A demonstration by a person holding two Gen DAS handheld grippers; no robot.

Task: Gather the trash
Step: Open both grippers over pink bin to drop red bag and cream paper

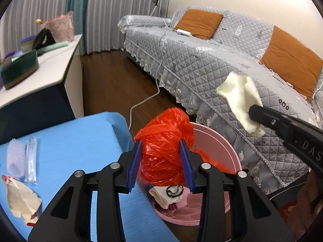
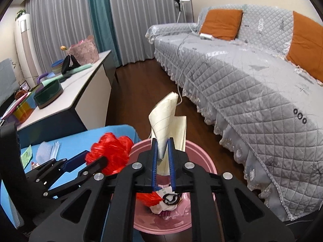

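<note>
The pink bin [image 2: 198,151] stands on the dark wood floor [image 1: 113,84], close against the corner of the blue table [image 1: 76,141] on one side and near the lace skirt of the grey quilted sofa [image 1: 201,64] on the other. Between the sofa and the white cabinet [image 2: 80,92] a wide strip of floor runs back to the curtains, crossed only by a white cable [image 1: 149,96].

The left gripper [image 1: 161,161] reaches past the table edge over the bin's near rim. A crumpled red plastic bag [image 1: 163,139] bulges between its blue pads, which stand partly apart; whether they press on it I cannot tell. The bag has no clear long axis.

The right gripper [image 2: 163,157] hangs above the bin's mouth with its jaws narrow around a folded sheet of cream paper [image 2: 167,119]. The pads [image 2: 154,161] look slightly clear of the sheet, though contact cannot be ruled out. The paper's long axis runs along the fingers, its free end pointing up and away from the camera.

Other scraps lie in the bin's bottom. More paper [image 1: 20,199] and clear wrappers [image 1: 31,159] lie on the table, well clear of both grippers.
</note>
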